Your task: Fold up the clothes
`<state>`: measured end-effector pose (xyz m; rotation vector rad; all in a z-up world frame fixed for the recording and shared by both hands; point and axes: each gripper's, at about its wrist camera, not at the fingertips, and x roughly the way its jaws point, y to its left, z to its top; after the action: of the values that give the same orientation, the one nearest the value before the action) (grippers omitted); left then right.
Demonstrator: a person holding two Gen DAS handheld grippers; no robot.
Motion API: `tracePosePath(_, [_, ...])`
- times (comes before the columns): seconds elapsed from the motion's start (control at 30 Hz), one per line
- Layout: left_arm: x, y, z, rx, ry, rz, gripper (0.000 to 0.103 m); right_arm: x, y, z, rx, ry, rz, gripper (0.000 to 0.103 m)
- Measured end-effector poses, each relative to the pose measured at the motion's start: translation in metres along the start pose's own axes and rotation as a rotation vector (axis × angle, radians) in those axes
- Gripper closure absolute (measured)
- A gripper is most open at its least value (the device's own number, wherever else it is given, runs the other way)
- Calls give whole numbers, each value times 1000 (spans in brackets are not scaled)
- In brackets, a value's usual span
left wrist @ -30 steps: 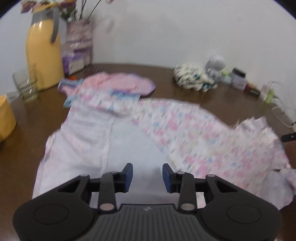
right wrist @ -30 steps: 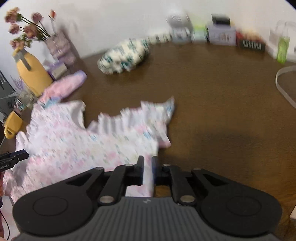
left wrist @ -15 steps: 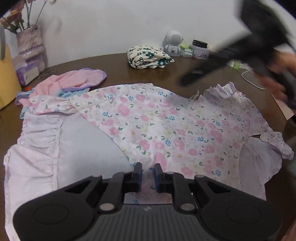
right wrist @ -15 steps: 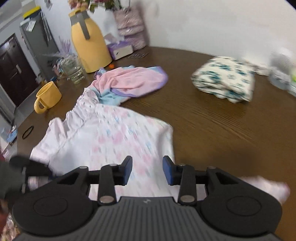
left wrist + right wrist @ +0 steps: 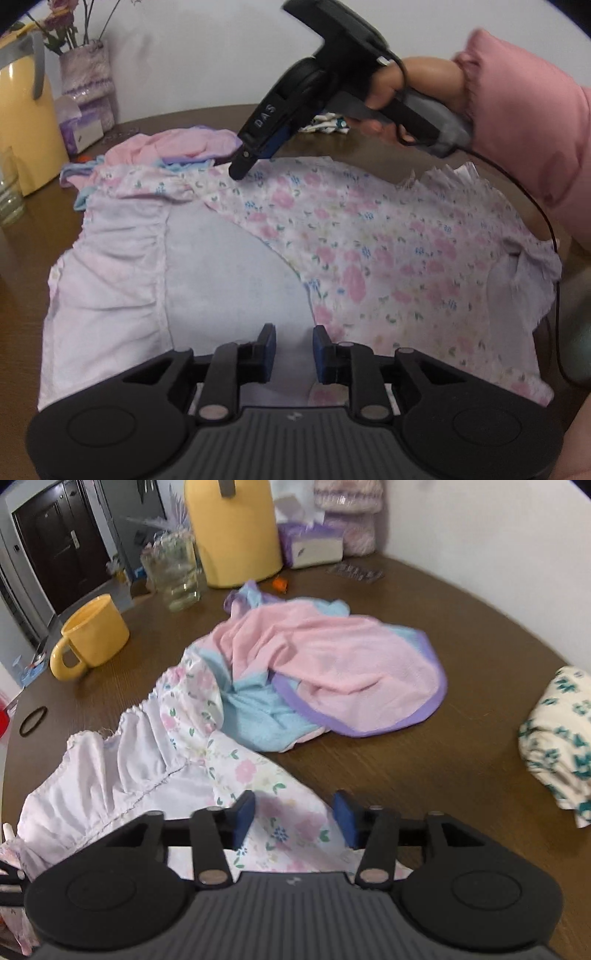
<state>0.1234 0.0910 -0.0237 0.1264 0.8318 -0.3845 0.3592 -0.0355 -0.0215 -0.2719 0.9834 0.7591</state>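
Note:
A pink floral dress (image 5: 369,236) lies spread on the brown table, part of it turned over to show its pale inside (image 5: 207,266). My left gripper (image 5: 290,349) is open just above the dress's near edge. My right gripper (image 5: 293,818) is open over the dress's far edge (image 5: 258,771); in the left wrist view its tip (image 5: 240,170) points down at that edge near the gathered sleeve. A pink, blue and purple garment (image 5: 332,668) lies crumpled beyond the dress.
A folded white garment with teal print (image 5: 557,738) lies at the right. A yellow mug (image 5: 92,637), a glass (image 5: 177,576), a yellow jug (image 5: 236,528), a tissue box (image 5: 314,548) and a hair tie (image 5: 33,722) stand at the table's far left.
My left gripper was shut on the dress half a second ago and has opened. My right gripper let go of the dress earlier and has swung across to its far edge, open wider.

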Motion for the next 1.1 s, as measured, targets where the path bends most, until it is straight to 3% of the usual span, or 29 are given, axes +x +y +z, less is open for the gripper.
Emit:
tracePosePath(0.03, [-1, 0, -2, 2, -1, -1, 84, 2, 0, 0, 3, 2, -5, 103])
tracePosePath(0.3, [-6, -8, -10, -4, -20, 12, 83, 8, -8, -3, 86, -30, -44, 102])
tracePosePath(0.4, [-18, -7, -8, -36, -65, 19, 80, -11, -12, -8, 136, -69, 2, 89])
tracePosePath(0.47, [-33, -9, -6, -42, -120, 12, 68, -44, -11, -19, 148, -125, 19, 61])
tracePosePath(0.53, [-46, -13, -5, -41, -161, 16, 63, -79, -10, -32, 147, -174, 26, 61])
tracePosePath(0.63, [-57, -21, -6, -33, -180, 30, 63, -126, -5, -67, 138, -205, 10, 59])
tracePosePath(0.77, [-58, -31, -14, -34, -167, 4, 73, -164, -5, -135, 144, -191, -58, 59])
tracePosePath(0.83, [-53, -38, -19, -29, -148, -16, 79, -174, -9, -174, 164, -167, -107, 59])
tracePosePath(1.0, [-38, -51, -29, -16, -81, -13, 79, -186, -13, -254, 241, -128, -145, 59])
tracePosePath(1.1, [-29, -52, -34, -26, -45, 6, 80, -190, -8, -283, 248, -121, -166, 63])
